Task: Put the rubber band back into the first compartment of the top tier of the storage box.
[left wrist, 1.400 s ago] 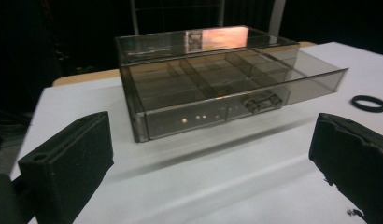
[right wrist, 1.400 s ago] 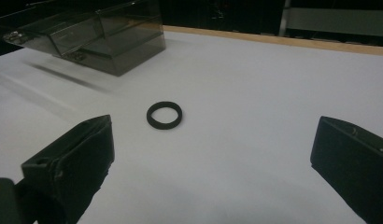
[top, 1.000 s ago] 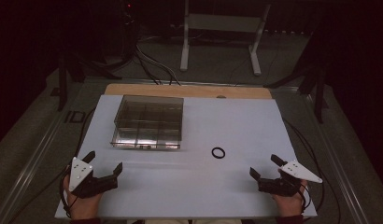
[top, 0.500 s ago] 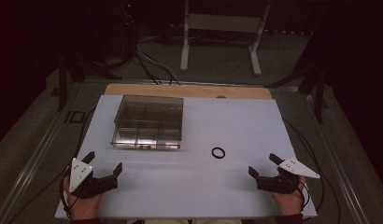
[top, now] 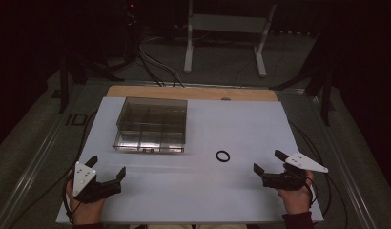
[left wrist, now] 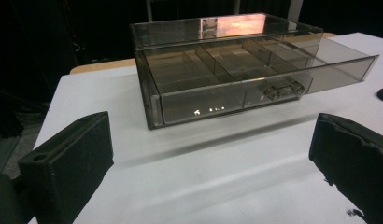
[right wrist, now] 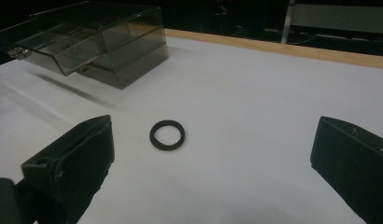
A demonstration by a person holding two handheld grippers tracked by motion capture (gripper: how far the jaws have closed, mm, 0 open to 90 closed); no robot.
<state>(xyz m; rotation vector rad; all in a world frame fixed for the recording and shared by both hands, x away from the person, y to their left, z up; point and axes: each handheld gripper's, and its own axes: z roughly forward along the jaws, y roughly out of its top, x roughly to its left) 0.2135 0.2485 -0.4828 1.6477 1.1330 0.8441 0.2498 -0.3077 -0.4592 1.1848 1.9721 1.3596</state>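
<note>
Right hand-held gripper [right wrist: 213,172] jaws spread wide, black ring [right wrist: 166,135] lying flat on the table [right wrist: 273,102] just ahead between them, clear drawer box [right wrist: 101,39] farther ahead-left.

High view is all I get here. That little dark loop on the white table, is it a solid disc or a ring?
Observer: A ring; the right gripper view shows white table through its hole.
Operator: Is that see-through box shut?
Observer: No. In the left gripper view the box has a drawer pulled partly out, towards the gripper.
Operator: Anything in the drawer?
Observer: Its divided compartments look empty from there.
Operator: Are the grippers holding anything?
Observer: No, the left gripper and right gripper are both wide open.
</note>
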